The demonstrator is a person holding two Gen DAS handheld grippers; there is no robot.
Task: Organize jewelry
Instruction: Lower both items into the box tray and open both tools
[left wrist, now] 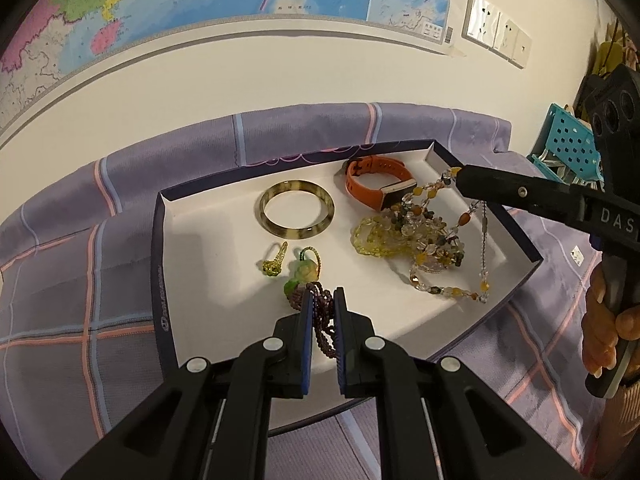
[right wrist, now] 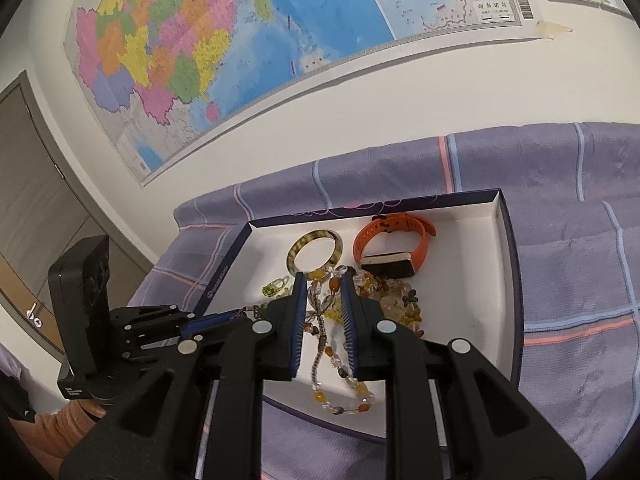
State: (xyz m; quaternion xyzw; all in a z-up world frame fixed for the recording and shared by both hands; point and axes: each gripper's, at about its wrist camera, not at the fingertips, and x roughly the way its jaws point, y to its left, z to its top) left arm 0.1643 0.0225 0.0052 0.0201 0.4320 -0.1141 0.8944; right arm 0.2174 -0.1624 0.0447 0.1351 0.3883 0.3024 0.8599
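The left wrist view showed the whole white floor of the box lid [left wrist: 200, 264], lying on a purple checked cloth [left wrist: 60, 300]. In it lay a mottled bangle [left wrist: 296, 213] at centre, an orange watch [left wrist: 378, 185] to its upper right, a small yellow-green ring [left wrist: 273, 265] at lower left of the bangle, and a heap of yellow and clear beads [left wrist: 404, 236] at right. A green pendant [left wrist: 300, 276] lay just above the left gripper [left wrist: 322, 300]. A teal perforated basket [left wrist: 568, 144] at the right edge and wall sockets [left wrist: 496, 32] at upper right appeared in this view only.

The right wrist view alone showed a grey door [right wrist: 36, 208] at the left edge and an orange sleeve [right wrist: 68, 420] at lower left. Both views showed the wall map [right wrist: 224, 48].

The left gripper's jaws stood nearly together, clamped on a dark maroon bead strand [left wrist: 324, 320] that ran between the blue pads [left wrist: 307, 320] and joined the green pendant; the strand's lower loop rested on the lid floor.

The right gripper [right wrist: 325, 280] had its jaws narrowly parted and pinched on a mixed amber and clear bead necklace [right wrist: 320, 344]. The necklace hung from the tips at the upper right of the left view, trailing down to the lid floor beside the bead heap. A hand [left wrist: 608, 320] held that gripper's handle at the right edge.
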